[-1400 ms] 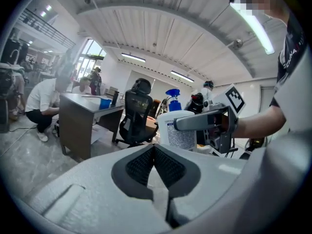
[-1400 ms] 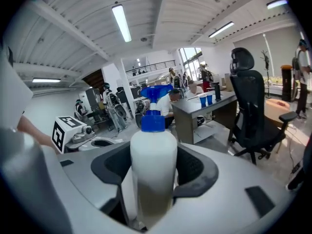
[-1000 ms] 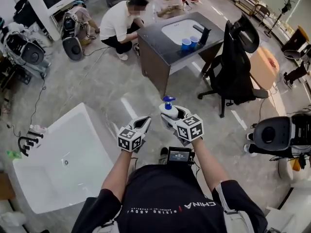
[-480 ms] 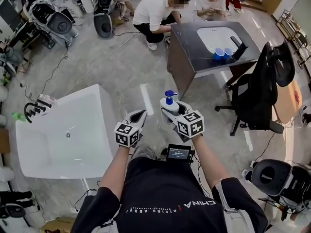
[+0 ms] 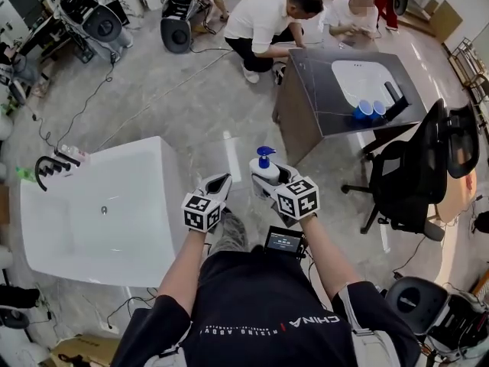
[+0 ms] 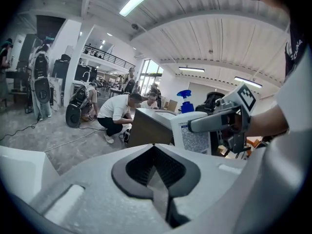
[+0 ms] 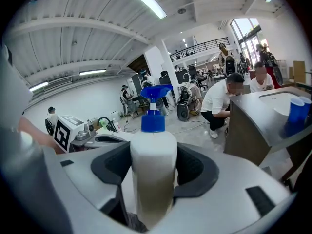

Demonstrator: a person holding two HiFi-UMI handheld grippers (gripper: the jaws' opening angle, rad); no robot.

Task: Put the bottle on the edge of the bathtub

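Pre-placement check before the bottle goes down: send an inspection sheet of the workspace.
Surface: white bathtub, rim bare on the near side; black tap fittings at its left corner.
Job's things: bottle with blue pump, upright, held in the air, not yet on the tub.
Clutter: two blue cups on the dark counter.
Grippers: right gripper shut on the bottle; left gripper shut, empty.
Cables: black cable across the floor beyond the tub.
Surroundings: two people by the counter; office chair at right.
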